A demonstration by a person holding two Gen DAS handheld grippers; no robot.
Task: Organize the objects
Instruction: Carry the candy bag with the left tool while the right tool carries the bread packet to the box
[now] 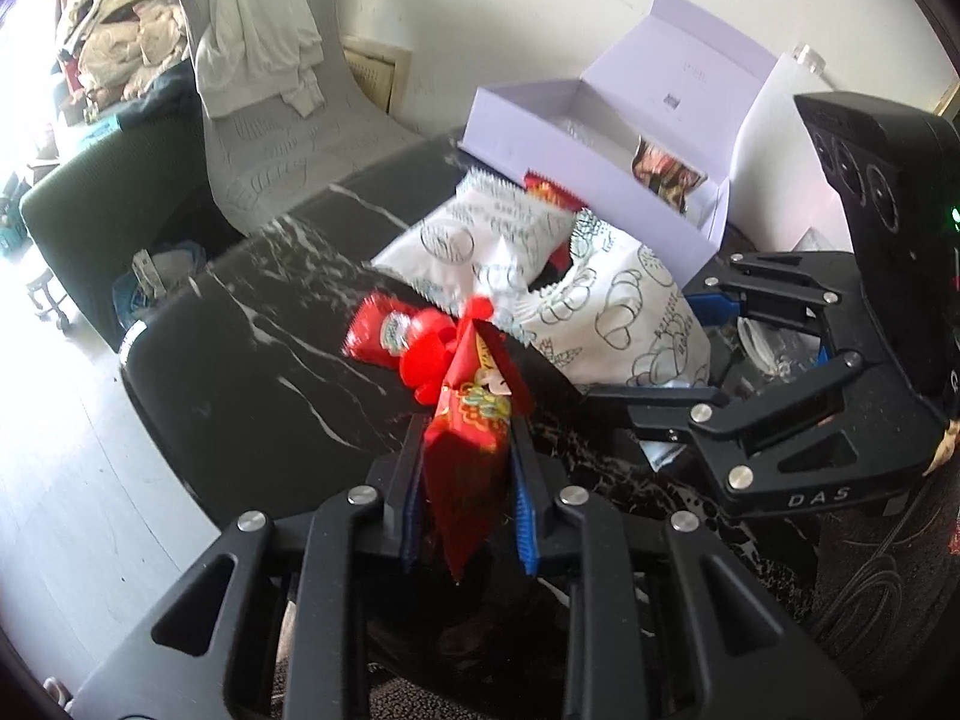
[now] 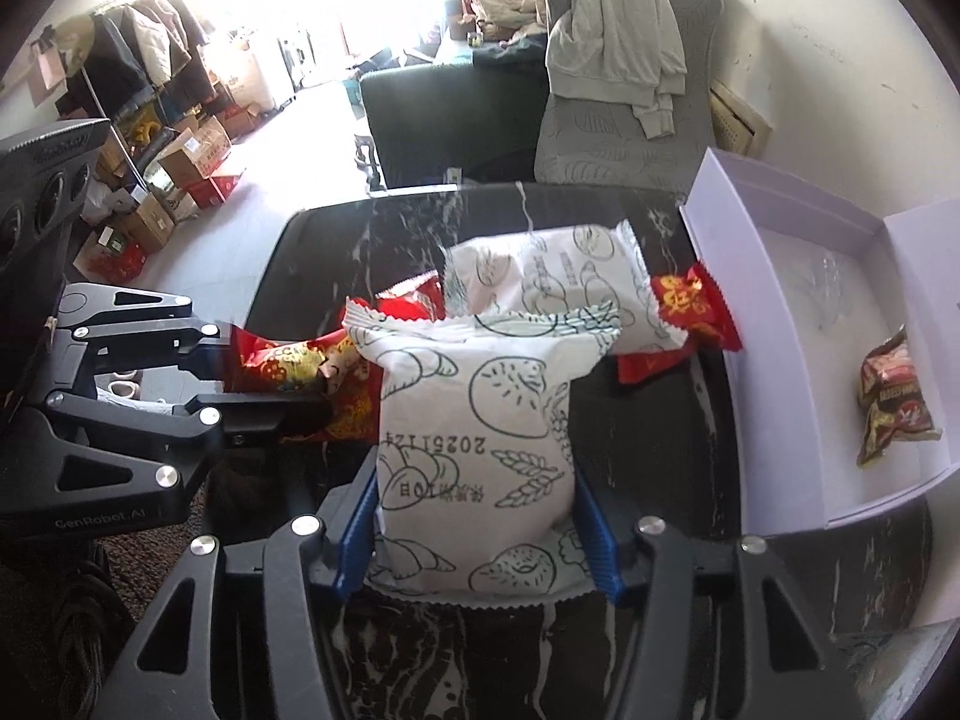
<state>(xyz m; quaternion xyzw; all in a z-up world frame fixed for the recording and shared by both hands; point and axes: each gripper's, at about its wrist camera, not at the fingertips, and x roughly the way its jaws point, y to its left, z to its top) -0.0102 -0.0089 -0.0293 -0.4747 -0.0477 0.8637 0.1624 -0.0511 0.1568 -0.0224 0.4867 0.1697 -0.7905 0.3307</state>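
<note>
In the left wrist view my left gripper [image 1: 465,438] is shut on a red and gold snack packet [image 1: 474,420], its blue pads pressed on both sides. My right gripper [image 2: 477,516] is shut on a white bread packet with line drawings [image 2: 474,420], which fills the gap between its pads. The two grippers stand side by side over a black marble table [image 2: 336,252]. A second white packet [image 2: 540,276] lies behind, with small red packets [image 2: 696,312] beside it. An open lavender box [image 2: 780,276] at the right holds a dark snack packet [image 2: 894,402].
Another red sachet [image 1: 378,330] lies left of the pile. Behind the table stand a grey chair draped with a pale garment [image 2: 612,54] and a dark sofa [image 2: 450,120]. Cardboard boxes [image 2: 192,150] crowd the floor at the far left.
</note>
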